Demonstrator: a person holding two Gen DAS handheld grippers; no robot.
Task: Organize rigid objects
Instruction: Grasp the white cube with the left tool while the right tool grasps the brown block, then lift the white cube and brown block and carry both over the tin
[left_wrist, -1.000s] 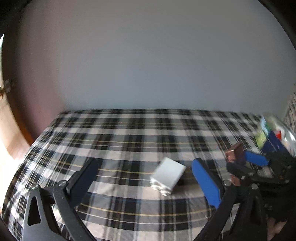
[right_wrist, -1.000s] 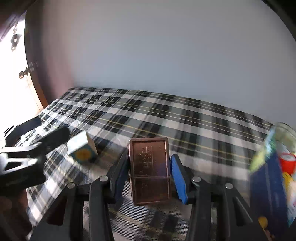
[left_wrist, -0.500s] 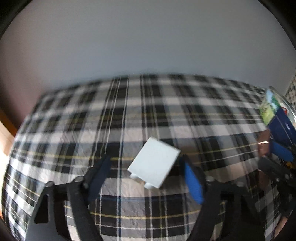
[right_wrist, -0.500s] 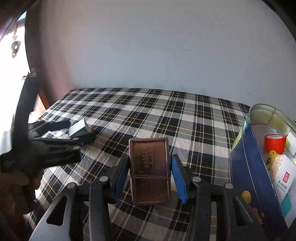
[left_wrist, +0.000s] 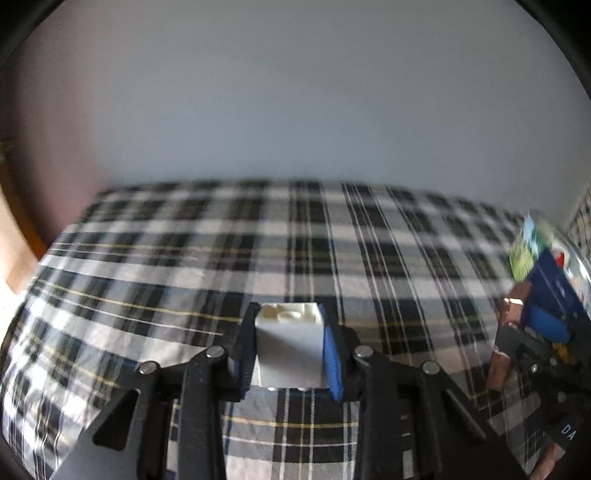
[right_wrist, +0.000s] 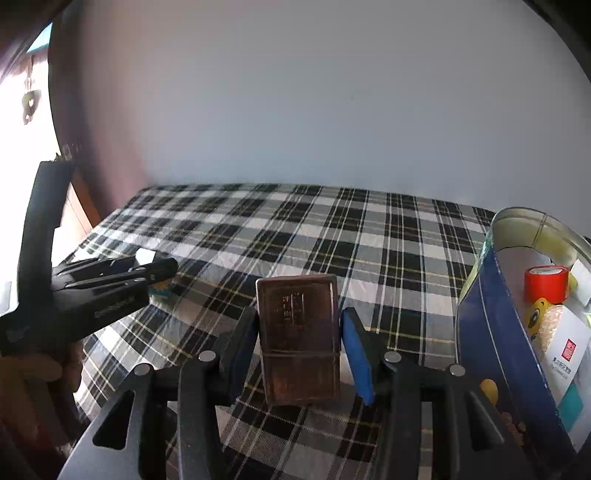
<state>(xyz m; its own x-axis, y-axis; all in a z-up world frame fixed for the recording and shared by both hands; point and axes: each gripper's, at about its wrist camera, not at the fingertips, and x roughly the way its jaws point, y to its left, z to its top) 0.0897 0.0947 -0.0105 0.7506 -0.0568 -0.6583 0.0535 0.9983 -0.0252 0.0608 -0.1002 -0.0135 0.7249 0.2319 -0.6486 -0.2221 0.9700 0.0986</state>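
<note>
**Left wrist view: white block clamped, copper case being released beside the tin**

Left wrist view is showing the left gripper at lower centre, its jaws closing on both sides of a white block. The block is sitting on, or just above, the plaid cloth; which cannot be told.

Right wrist view is showing the right gripper at lower centre. A copper case is standing upright between its jaws; the left jaw is touching it, while a gap is showing at the right jaw, so the jaws are appearing open. A blue tin, already holding small items, is sitting at the right edge.

Judgement: a pick-and-place step is running. The next move is calling for carrying each item over the tin rim and lowering it inside.
</note>
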